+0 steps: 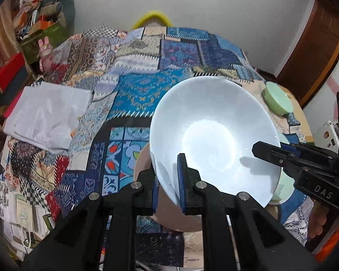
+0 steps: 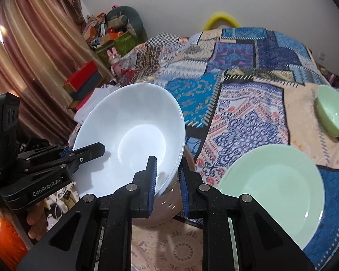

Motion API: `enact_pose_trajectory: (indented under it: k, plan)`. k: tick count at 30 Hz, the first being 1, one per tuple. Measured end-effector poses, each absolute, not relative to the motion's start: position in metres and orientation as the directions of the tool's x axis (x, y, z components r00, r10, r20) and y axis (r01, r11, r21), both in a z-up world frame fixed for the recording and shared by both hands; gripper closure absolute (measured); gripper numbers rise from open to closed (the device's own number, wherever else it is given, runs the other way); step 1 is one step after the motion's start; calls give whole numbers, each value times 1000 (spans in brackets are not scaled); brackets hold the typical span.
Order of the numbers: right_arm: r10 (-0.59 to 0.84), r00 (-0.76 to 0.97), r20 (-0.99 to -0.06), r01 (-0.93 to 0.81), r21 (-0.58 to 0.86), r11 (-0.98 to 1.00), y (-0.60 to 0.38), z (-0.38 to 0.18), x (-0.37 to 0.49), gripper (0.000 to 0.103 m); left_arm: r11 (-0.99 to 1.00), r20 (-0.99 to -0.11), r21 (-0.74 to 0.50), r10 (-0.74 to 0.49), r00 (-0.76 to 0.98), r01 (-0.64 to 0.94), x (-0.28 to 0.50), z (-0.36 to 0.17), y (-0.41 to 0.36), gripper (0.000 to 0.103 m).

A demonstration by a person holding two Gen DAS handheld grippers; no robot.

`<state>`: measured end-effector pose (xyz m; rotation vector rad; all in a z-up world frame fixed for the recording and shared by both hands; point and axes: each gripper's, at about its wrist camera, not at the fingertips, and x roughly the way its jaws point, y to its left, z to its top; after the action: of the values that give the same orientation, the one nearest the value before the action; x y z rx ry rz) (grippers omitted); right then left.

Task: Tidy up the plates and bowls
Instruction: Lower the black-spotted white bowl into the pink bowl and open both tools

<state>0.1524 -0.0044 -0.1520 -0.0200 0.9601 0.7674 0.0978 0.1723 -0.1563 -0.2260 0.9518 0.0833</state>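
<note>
A large white bowl (image 1: 214,135) hangs tilted above the patchwork cloth, gripped at two sides of its rim. My left gripper (image 1: 168,180) is shut on the near rim, one blue pad inside the bowl and one outside. My right gripper (image 2: 167,180) is shut on the opposite rim of the same bowl (image 2: 133,135). Each gripper shows in the other's view: the right gripper (image 1: 266,152) and the left gripper (image 2: 92,151). Under the bowl lies a pinkish-brown dish (image 2: 167,207), partly hidden. A pale green plate (image 2: 271,192) lies to the right, with a small green bowl (image 2: 332,115) behind it.
A patchwork cloth (image 1: 147,67) covers the whole surface. Folded white fabric (image 1: 47,117) lies at its left edge. Boxes and clutter (image 2: 106,33) stand by the curtain on the left, and a wooden door (image 1: 316,52) is at the right.
</note>
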Motion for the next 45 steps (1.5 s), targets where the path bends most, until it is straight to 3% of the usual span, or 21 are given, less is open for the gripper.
enact_pose_trajectory:
  k: [27,45]
  plan:
    - [518,248,-818,-587,299,753,6,-196,147,87,965,-879,-184,-77,470,-187,99,-220,186,89]
    - [496,324,-805,-578,247,778,-22,-177,148,85,983,-894,-61,23,448,-173,103,-214,169,85]
